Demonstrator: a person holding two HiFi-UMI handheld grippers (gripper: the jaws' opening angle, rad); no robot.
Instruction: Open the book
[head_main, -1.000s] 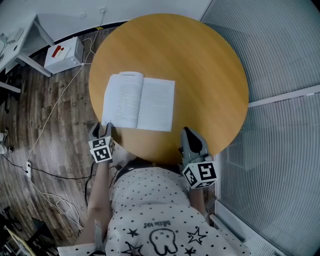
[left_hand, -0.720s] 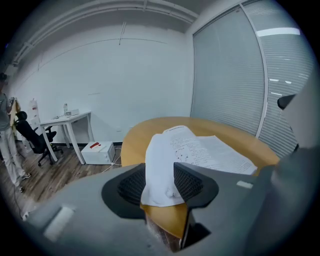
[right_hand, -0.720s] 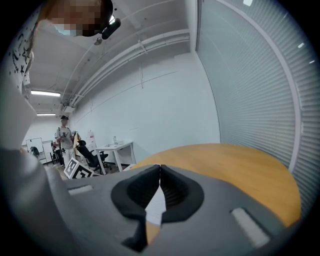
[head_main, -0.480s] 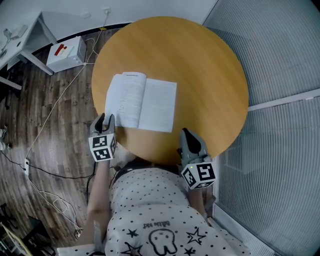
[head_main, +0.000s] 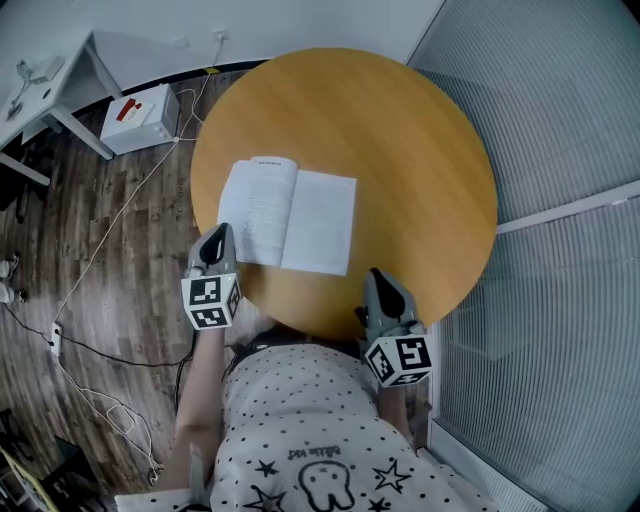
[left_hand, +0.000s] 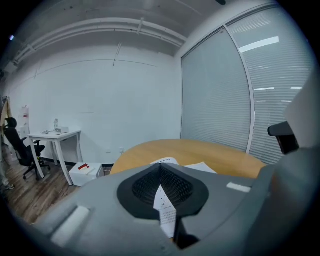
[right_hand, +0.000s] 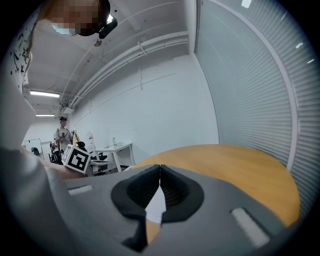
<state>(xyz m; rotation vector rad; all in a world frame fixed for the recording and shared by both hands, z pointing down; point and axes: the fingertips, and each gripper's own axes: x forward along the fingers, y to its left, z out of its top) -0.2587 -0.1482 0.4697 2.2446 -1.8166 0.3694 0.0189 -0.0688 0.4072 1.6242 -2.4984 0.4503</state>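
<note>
Book (head_main: 288, 213) is lying flat and open on the round worktop (head_main: 410, 150), pages up, over on the left side near the person. What changed: a second ago the left gripper (head_main: 217, 238) sat wide open right at the book's near left corner. Now it has lifted off and pulled back a bit, and its jaws have just closed with nothing between them. Right gripper (head_main: 379, 278) hasn't budged; it's parked at the near edge, jaws together, empty too. Reads like job done to me: book's open, nobody's holding it.
</note>
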